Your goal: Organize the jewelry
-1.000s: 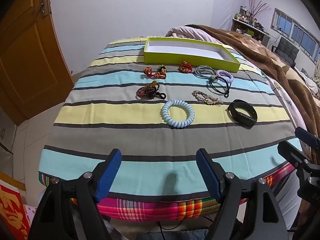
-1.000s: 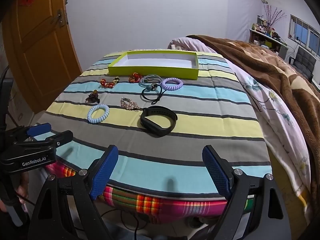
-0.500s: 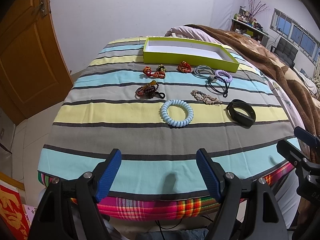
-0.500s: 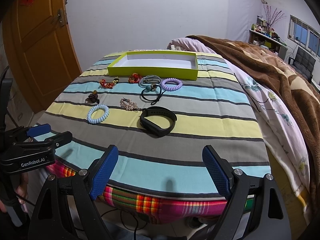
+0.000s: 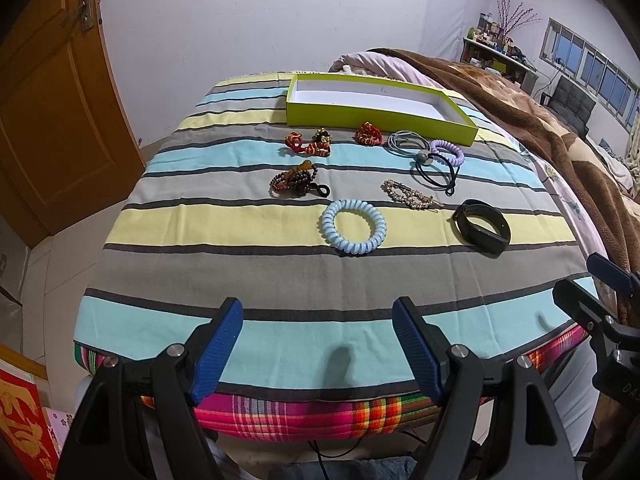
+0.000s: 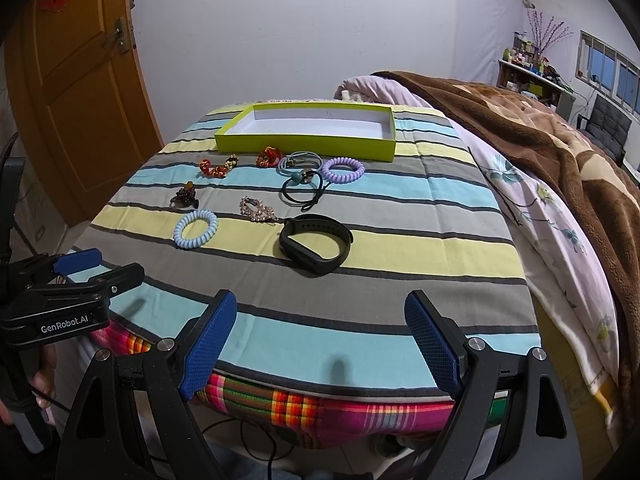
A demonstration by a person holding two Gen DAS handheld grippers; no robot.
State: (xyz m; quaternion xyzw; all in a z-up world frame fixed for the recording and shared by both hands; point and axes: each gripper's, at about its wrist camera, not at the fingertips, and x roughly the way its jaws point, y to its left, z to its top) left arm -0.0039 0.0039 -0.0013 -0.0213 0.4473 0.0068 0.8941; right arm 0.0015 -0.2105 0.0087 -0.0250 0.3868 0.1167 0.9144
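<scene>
Both the left gripper [image 5: 318, 344] and the right gripper [image 6: 320, 340] hang with fingers spread and empty at the counter's [image 5: 248, 280] near edge. The jewelry lies scattered before the empty tray [image 5: 304, 114]. Tangled hair ties [image 5: 434, 164] could lift together; the thin hairpin [image 5: 410, 196] may slip.

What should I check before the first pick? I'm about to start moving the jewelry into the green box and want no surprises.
1. Left gripper open and holding nothing: ok.
2. Right gripper open and holding nothing: ok.
3. Green box has nothing visible inside, open top facing up: ok.
4. Black wristband, nearest the right gripper, lies apart from other pieces: ok.
5. Blue coil hair tie, nearest the left gripper, lies free on the striped cloth: ok.
6. Black elastic separate from the grey ties and purple coil tie: not ok, they overlap.
</scene>
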